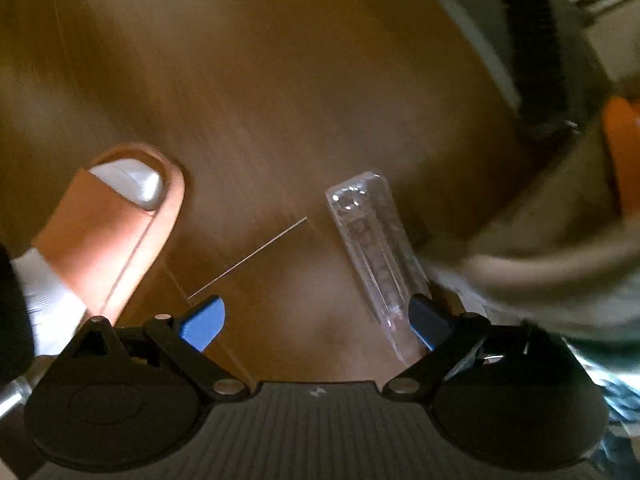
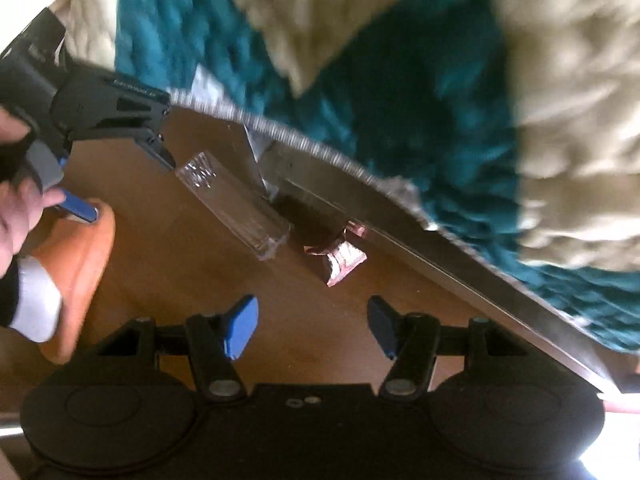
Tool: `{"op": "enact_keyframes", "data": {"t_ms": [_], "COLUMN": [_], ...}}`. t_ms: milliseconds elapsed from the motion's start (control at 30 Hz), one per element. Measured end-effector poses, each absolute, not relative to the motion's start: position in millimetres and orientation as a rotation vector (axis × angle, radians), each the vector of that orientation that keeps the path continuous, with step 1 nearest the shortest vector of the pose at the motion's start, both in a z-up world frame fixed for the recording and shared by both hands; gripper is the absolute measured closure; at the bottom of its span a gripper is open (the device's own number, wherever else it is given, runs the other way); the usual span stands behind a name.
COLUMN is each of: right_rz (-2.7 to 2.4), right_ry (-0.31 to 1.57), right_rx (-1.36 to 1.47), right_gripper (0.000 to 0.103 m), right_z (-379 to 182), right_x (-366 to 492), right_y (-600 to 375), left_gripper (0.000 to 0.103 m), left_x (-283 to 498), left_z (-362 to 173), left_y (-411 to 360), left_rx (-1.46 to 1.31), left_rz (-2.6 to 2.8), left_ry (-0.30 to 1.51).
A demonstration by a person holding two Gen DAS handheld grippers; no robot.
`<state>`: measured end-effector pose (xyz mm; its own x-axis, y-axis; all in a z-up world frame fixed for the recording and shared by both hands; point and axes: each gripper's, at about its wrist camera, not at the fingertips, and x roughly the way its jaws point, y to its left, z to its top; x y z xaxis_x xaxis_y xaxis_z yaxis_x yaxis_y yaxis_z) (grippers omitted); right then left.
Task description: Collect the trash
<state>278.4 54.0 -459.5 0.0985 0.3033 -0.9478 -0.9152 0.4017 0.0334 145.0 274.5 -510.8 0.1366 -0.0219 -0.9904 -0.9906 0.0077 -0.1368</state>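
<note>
A clear plastic tube-like wrapper lies on the brown wooden table, its near end touching the right blue finger of my open left gripper. The wrapper also shows in the right wrist view, with the left gripper at its far end. A crumpled pink foil candy wrapper lies just beyond my open, empty right gripper, near the table's edge.
An orange slipper with a white-socked foot stands at the left. A teal and cream knitted rug lies beyond the table's metal edge. The other gripper's dark body is at upper right.
</note>
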Motion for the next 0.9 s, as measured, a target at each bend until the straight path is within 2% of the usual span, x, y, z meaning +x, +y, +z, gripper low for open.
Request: {"op": "enact_keyframes", "data": {"t_ms": [200,367,500,900], "right_rz": [0.958,0.729,0.598,0.408], "right_ry": [1.153,1.264,1.27,1.263], "right_rx": [-0.617,-0.248,-0.054,-0.016], "right_gripper": [0.044,0.045,0.043,0.045], "right_z": [-514.0,-542.6,-554.2,-594.8], "right_x": [294.4,328.3,333.7,320.8], "right_y": [61.3,54.5,57.1,73.0], "left_gripper": [0.004,0.004,0.004,0.005], "left_x": [149.8,164.0,172.9,185.7], "left_z": [-548.7,-570.1,-578.8,-604.7], "left_y": [299.4,302.9,309.1,318.6], "left_rx": [-1.315,-1.312,-1.316,-1.307], "left_rz": [1.164,1.148,1.138,1.139], "left_ry": [1.048,1.06,1.064,1.102]}}
